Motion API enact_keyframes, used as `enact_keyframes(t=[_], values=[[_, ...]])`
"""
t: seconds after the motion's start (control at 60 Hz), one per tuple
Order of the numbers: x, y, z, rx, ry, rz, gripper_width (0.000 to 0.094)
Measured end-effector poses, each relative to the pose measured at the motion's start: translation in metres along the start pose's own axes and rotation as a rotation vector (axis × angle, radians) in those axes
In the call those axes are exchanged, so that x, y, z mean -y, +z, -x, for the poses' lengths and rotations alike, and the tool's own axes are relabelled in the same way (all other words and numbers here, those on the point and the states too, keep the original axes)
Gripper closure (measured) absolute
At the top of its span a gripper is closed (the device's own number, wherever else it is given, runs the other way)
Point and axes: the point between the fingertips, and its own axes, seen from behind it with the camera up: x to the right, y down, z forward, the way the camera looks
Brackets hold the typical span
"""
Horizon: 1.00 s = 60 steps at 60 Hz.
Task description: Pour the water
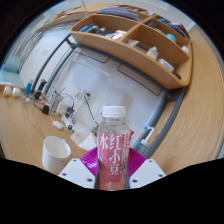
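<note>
The gripper [113,172] is pointing level over the wooden table [195,120], its fingers clenching a clear plastic bottle of pink drink [113,146] with a red-lettered label and white cap, standing upright just beside a white paper cup [56,153].

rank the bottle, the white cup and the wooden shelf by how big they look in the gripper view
1. Wooden shelf, spanning the widest area though far off.
2. Bottle, enlarged by nearness, held between the tool fingers.
3. White cup, smallest, beside the bottle.
</note>
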Motion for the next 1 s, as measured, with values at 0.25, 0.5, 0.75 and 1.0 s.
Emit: enact_keyframes(t=[0.25, 0.5, 0.75, 1.0], values=[[-0.033, 0.019, 0.016, 0.118, 0.465, -0.003, 0.0591], [-0.053, 0.031, 0.023, 0.107, 0.486, -0.008, 0.0583], [-0.054, 0.027, 0.018, 0.098, 0.547, -0.052, 0.0516], [-0.058, 0.01, 0.023, 0.118, 0.584, 0.003, 0.0154]])
